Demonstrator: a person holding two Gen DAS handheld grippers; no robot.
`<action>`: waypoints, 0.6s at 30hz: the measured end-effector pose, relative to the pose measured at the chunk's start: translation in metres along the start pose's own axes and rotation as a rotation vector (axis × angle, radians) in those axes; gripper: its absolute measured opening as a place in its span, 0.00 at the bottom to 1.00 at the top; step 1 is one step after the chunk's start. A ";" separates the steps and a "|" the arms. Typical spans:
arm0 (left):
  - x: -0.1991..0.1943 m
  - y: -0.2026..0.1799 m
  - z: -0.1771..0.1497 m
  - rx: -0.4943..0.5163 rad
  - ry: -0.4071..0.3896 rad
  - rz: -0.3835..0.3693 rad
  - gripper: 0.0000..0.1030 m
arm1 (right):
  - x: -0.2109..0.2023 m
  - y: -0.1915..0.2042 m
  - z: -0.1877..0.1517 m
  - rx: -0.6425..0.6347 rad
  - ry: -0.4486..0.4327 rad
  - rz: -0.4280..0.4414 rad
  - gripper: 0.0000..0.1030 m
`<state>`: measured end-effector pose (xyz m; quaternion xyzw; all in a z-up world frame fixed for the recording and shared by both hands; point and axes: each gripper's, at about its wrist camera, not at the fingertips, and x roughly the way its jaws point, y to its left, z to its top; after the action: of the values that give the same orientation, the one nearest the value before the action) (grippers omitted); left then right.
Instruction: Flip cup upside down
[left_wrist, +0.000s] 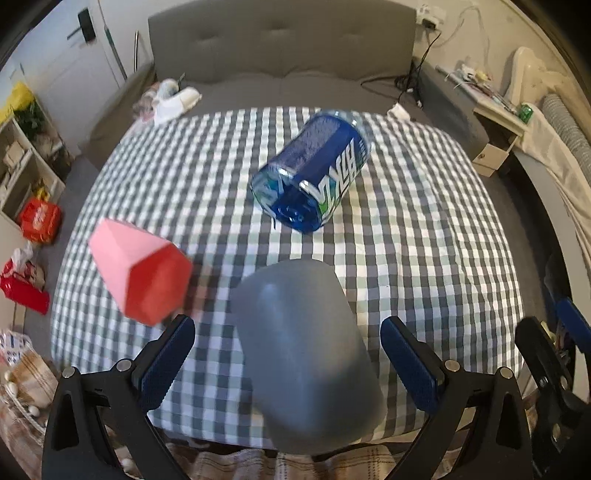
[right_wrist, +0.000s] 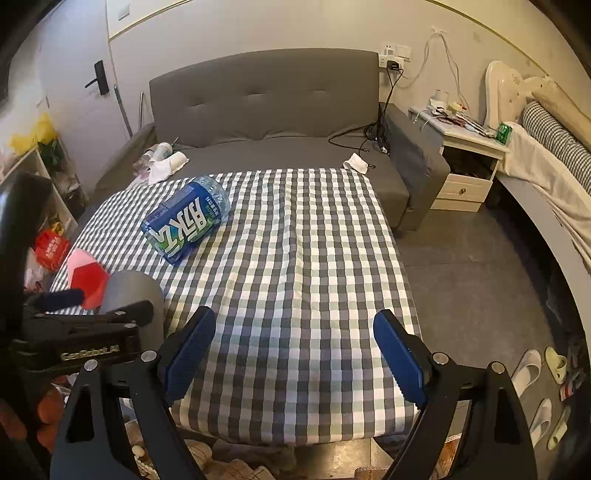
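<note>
A plain grey cup (left_wrist: 306, 350) stands on the checked tablecloth (left_wrist: 424, 240) with its flat closed end up, between the fingers of my left gripper (left_wrist: 288, 332). The jaws are wide open and clear of the cup on both sides. The cup also shows at the left of the right wrist view (right_wrist: 133, 291), behind the left gripper (right_wrist: 92, 306). My right gripper (right_wrist: 295, 332) is open and empty over the near middle of the table.
A pink and red faceted cup (left_wrist: 140, 273) stands left of the grey cup. A large blue water jug (left_wrist: 314, 173) lies on its side further back. A grey sofa (right_wrist: 266, 110) is behind the table, a nightstand (right_wrist: 469, 162) to the right.
</note>
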<state>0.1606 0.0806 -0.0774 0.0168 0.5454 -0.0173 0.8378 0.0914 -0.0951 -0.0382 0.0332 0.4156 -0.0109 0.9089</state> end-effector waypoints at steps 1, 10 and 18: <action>0.003 -0.001 0.001 -0.005 0.006 0.004 0.99 | 0.001 -0.001 0.000 0.005 0.002 0.007 0.85; 0.029 -0.002 0.007 -0.017 0.092 -0.033 0.78 | 0.017 0.011 0.002 -0.018 0.036 0.036 0.85; 0.024 0.003 0.017 -0.022 0.074 -0.080 0.77 | 0.022 0.017 0.004 -0.029 0.043 0.039 0.85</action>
<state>0.1861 0.0827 -0.0928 -0.0135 0.5762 -0.0444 0.8160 0.1099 -0.0783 -0.0511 0.0285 0.4343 0.0134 0.9002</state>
